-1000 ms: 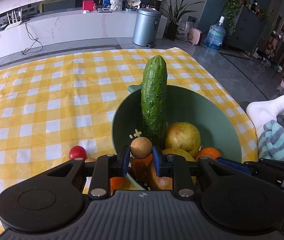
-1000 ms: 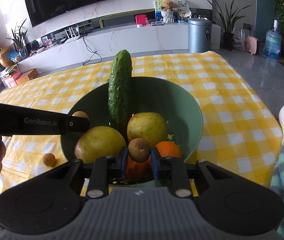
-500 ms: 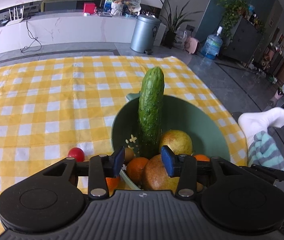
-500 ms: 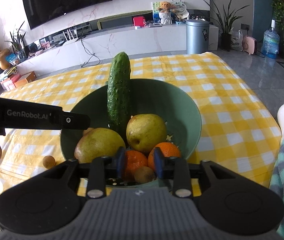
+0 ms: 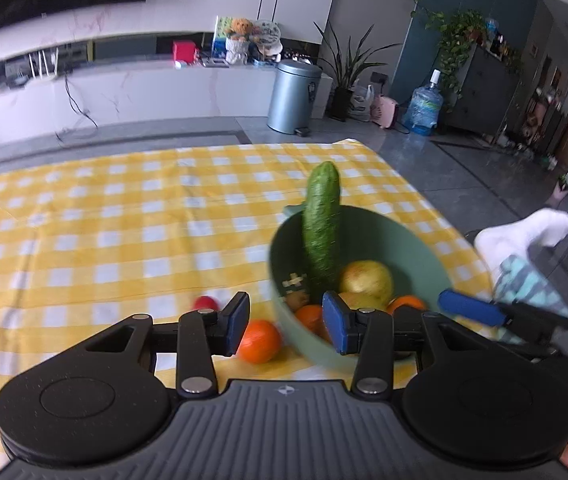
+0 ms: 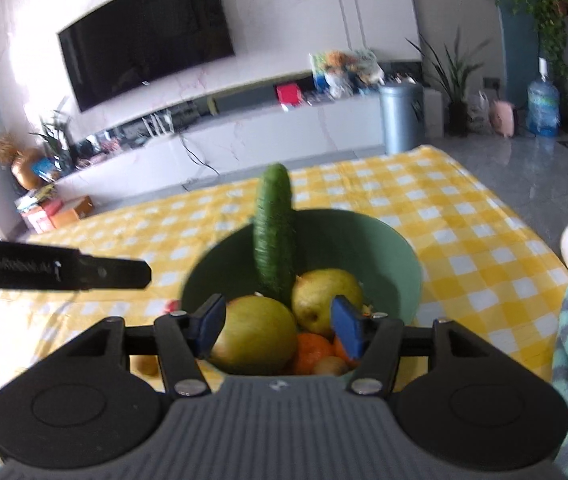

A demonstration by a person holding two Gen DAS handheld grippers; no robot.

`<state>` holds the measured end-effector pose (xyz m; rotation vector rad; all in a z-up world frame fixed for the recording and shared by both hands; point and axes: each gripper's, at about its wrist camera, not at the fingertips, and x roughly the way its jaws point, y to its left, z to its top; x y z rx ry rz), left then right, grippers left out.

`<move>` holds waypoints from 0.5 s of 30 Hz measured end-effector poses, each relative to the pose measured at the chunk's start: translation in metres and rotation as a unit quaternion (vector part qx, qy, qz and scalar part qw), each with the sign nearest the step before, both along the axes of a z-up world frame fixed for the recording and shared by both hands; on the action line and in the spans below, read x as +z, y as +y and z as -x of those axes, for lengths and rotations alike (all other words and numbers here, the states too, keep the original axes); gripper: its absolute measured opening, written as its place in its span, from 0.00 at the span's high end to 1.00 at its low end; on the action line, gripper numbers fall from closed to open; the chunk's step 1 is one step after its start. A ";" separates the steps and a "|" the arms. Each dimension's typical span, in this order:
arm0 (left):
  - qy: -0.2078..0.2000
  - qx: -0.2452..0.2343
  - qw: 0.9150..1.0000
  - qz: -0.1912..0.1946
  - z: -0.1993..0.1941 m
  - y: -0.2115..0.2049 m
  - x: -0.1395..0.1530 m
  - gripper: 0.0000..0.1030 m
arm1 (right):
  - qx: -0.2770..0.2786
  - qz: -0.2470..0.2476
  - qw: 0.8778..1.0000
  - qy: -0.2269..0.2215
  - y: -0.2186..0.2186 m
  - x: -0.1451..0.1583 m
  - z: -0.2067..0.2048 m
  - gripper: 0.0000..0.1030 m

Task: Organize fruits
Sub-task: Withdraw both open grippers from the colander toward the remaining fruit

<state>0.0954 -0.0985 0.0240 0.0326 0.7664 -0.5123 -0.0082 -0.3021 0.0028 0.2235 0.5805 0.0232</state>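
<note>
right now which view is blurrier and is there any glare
Right wrist view is blurrier: the cucumber, the green bowl and the room behind smear, and bright window glare washes out the left edge. Left wrist view is sharper in the background, but the bowl and cucumber show motion blur; both bend straight lines, fisheye.
</note>
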 end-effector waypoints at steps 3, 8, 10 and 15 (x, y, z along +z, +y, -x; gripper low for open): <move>-0.016 -0.006 1.000 -0.024 0.010 0.005 -0.002 0.51 | 0.019 0.014 0.999 -0.022 0.014 0.003 0.007 0.45; -0.015 -0.010 0.999 -0.039 0.018 0.015 -0.011 0.51 | 0.059 0.051 0.996 -0.046 0.040 0.004 0.016 0.45; -0.008 -0.011 0.999 -0.039 0.019 0.021 -0.016 0.51 | 0.074 0.071 0.993 -0.053 0.050 0.003 0.020 0.45; 0.014 -0.007 0.999 -0.042 0.019 0.035 -0.030 0.52 | 0.115 0.125 0.984 -0.051 0.075 -0.005 0.023 0.52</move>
